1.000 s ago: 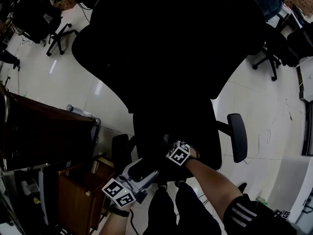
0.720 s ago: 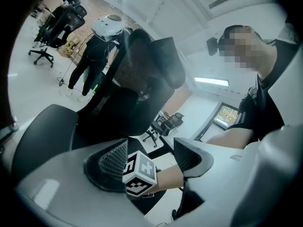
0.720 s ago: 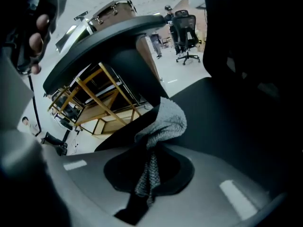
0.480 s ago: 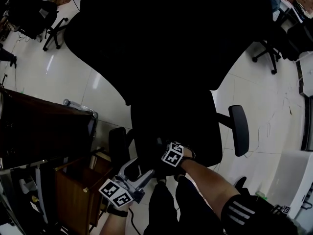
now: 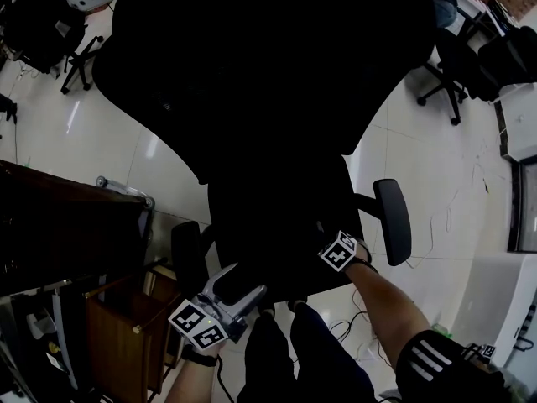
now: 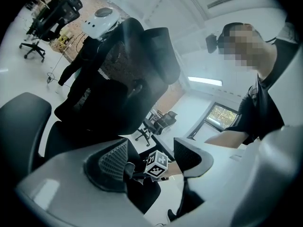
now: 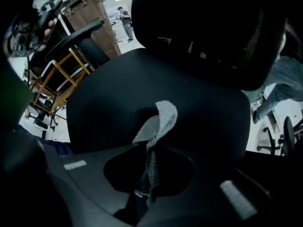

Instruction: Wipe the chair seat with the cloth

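Left tongs [image 5: 237,287] at the near left corner of the chair, just beside the left armrest [image 5: 186,254]; jaws wide, nothing gripped. The right tongs' marker cube shows beyond the gap. Right tongs [image 7: 147,163] farther right at the seat's near edge, jaws narrow and pinched on the cloth [image 7: 158,122]. Cloth pale grey, ribbed weave; a strip hangs down through the jaws, and the free end folds up and curls forward over the near middle of the chair seat [image 7: 104,98]. Contact between cloth and seat not clear. Seat black, dark in all views. Right armrest [image 5: 393,221] stands out to the seat's right. Backrest [image 5: 268,65] rises past the seat, broad and black. White tiled floor [image 5: 436,166] all around. Wooden cabinet [image 5: 117,334] near left. More office chairs [image 5: 449,65] far right and far left.
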A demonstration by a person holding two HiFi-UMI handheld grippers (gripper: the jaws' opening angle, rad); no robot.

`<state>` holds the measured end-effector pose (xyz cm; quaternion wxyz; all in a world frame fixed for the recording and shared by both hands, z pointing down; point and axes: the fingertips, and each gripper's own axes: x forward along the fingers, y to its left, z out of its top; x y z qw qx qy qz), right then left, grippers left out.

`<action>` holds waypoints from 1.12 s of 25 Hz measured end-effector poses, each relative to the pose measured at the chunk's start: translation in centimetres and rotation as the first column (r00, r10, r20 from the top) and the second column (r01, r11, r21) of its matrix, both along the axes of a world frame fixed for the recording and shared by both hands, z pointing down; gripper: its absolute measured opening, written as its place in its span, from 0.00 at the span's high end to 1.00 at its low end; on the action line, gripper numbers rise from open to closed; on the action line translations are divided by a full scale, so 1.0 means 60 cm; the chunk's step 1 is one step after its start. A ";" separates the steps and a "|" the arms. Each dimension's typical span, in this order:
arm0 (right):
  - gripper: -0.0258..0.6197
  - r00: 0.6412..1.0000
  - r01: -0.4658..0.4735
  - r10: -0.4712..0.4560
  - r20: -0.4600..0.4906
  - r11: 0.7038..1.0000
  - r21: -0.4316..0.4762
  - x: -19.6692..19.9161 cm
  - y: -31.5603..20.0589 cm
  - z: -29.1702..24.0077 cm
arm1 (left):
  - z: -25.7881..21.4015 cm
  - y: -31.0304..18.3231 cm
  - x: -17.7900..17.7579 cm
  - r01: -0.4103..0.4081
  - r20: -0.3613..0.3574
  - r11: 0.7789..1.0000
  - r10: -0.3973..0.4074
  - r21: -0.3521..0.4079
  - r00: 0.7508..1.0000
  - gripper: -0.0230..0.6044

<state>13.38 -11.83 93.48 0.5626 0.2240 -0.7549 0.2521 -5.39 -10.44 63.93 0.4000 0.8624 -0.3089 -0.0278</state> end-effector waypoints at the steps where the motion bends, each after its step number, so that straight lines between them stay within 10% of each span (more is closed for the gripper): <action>1: 0.91 1.000 -0.009 0.009 -0.003 1.000 0.005 0.000 -0.002 -0.002 | 0.000 0.001 0.000 0.000 0.000 1.000 0.000 0.001 1.000 0.44; 6: 0.91 0.994 -0.034 0.033 0.107 0.999 0.003 -0.079 0.021 -0.028 | -0.005 0.016 -0.019 0.012 0.004 1.000 -0.012 -0.001 1.000 0.44; 17: 0.91 0.868 0.365 -0.340 0.361 0.931 -0.002 -0.486 0.235 -0.056 | 0.012 0.068 -0.116 0.100 0.073 0.994 -0.097 -0.043 0.993 0.44; 23: 0.91 0.863 0.360 -0.331 0.382 0.933 -0.004 -0.480 0.246 -0.040 | 0.029 0.074 -0.115 0.099 0.073 0.993 -0.094 -0.068 0.993 0.44; 28: 0.91 0.906 0.341 -0.316 0.283 0.939 -0.045 -0.326 0.249 -0.006 | 0.025 0.068 -0.056 0.050 0.048 0.996 -0.047 -0.073 0.998 0.44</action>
